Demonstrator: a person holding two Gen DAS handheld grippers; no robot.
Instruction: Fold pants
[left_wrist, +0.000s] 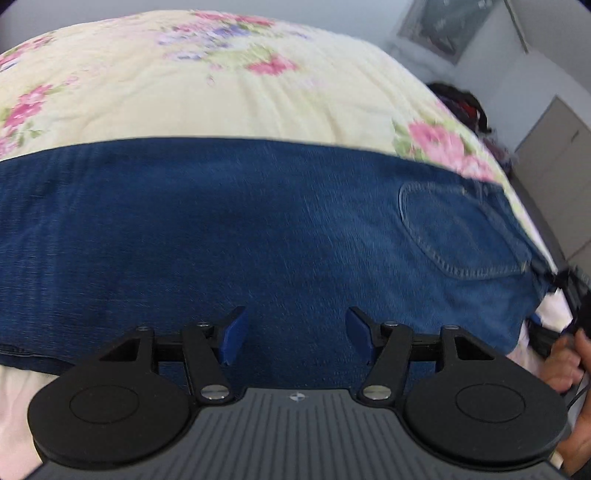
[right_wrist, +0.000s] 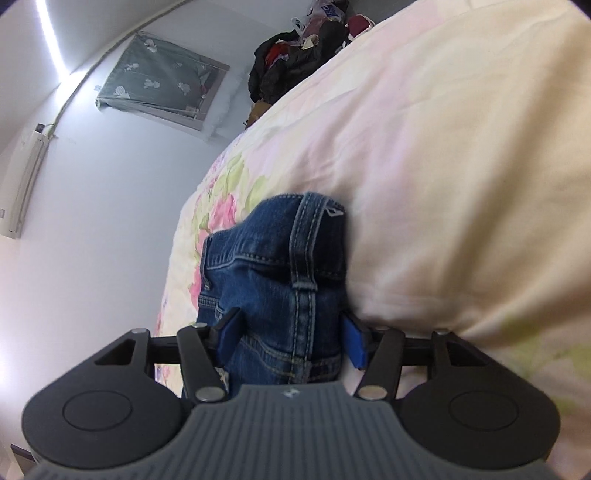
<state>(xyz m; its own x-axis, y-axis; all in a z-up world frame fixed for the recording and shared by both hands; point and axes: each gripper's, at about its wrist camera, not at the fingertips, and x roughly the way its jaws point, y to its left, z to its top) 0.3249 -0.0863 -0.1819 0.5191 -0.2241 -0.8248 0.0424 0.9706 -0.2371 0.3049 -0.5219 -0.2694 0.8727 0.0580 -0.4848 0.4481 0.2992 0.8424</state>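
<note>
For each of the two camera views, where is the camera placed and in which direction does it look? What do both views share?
Left wrist: sits on the left gripper, looking down across the jeans laid flat on the floral bedspread; its open blue fingers and the person's right hand show.
Right wrist: sits on the right gripper, looking along the bed toward the wall and a curtained window; its fingers flank the jeans' waistband end.
Shared: the jeans, bedspread and window.

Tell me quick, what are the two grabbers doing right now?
Left gripper: open, hovering over the jeans, holding nothing.
Right gripper: open around the jeans' waistband end, not squeezed shut.
</note>
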